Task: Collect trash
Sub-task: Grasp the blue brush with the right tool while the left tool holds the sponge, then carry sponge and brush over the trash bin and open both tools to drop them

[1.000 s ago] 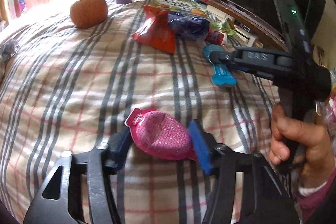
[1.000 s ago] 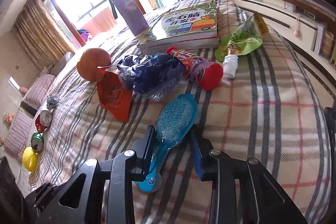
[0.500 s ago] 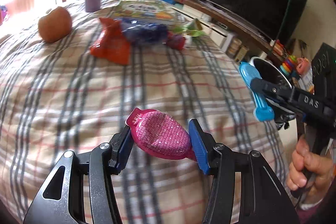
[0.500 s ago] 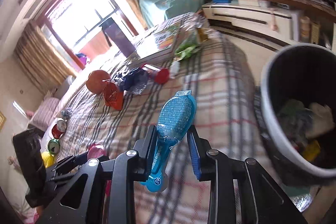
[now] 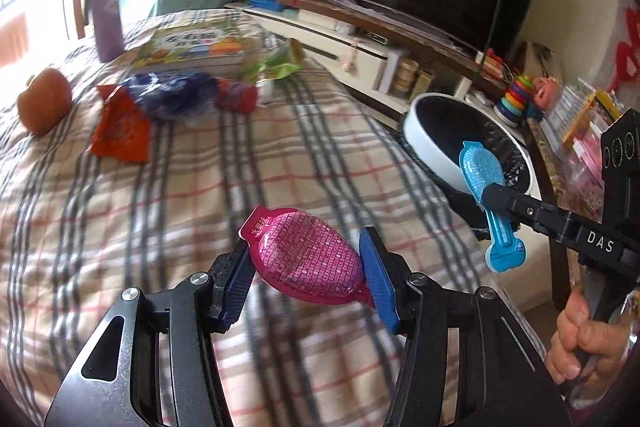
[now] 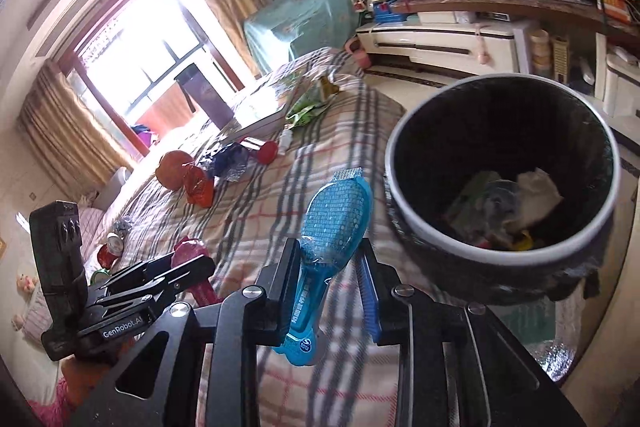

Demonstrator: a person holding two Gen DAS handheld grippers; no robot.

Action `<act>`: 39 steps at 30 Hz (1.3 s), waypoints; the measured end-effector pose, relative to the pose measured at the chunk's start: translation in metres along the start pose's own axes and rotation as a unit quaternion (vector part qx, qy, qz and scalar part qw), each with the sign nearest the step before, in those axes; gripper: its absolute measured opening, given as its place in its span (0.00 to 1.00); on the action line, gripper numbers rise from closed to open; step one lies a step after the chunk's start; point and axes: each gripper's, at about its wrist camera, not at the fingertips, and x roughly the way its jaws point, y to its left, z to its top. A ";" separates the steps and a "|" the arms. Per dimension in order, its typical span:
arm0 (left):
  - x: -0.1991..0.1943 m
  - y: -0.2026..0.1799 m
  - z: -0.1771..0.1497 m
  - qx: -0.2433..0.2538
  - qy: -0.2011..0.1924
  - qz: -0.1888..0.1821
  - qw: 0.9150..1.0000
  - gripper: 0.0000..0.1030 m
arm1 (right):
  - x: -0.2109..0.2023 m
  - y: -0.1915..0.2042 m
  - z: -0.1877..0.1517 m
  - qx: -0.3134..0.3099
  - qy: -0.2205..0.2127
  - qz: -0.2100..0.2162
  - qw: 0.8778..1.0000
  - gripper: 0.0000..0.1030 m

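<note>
My left gripper (image 5: pixel 306 267) is shut on a pink spoon-shaped plastic wrapper (image 5: pixel 308 263) and holds it above the plaid bed cover (image 5: pixel 180 211). My right gripper (image 6: pixel 330 279) is shut on a blue spoon-shaped wrapper (image 6: pixel 334 215); it also shows in the left wrist view (image 5: pixel 486 191). It holds the wrapper beside the white rim of the trash bin (image 6: pixel 400 163), which has a black liner and some trash inside. The bin also shows in the left wrist view (image 5: pixel 428 143). The left gripper (image 6: pixel 192 263) shows at the lower left of the right wrist view.
Farther up the bed lie an orange wrapper (image 5: pixel 120 135), a blue crumpled bag (image 5: pixel 172 95), a red can (image 5: pixel 236 95), a green packet (image 5: pixel 280 67), a picture book (image 5: pixel 192 43), an orange fruit (image 5: pixel 44 99) and a purple cup (image 5: pixel 104 23). A TV stand (image 5: pixel 360 39) runs along the right.
Both grippers have swung right from the bed toward the bin with their wrappers still held. The blue wrapper has moved up to the bin's rim.
</note>
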 end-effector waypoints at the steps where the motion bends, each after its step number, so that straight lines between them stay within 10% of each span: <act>1: 0.002 -0.004 0.001 0.003 0.002 -0.002 1.000 0.50 | -0.002 -0.003 -0.001 0.002 -0.002 -0.001 1.000 0.27; 39: 0.026 -0.085 0.038 0.066 0.001 -0.037 0.997 0.50 | -0.050 -0.061 0.015 0.039 -0.051 -0.042 0.997 0.23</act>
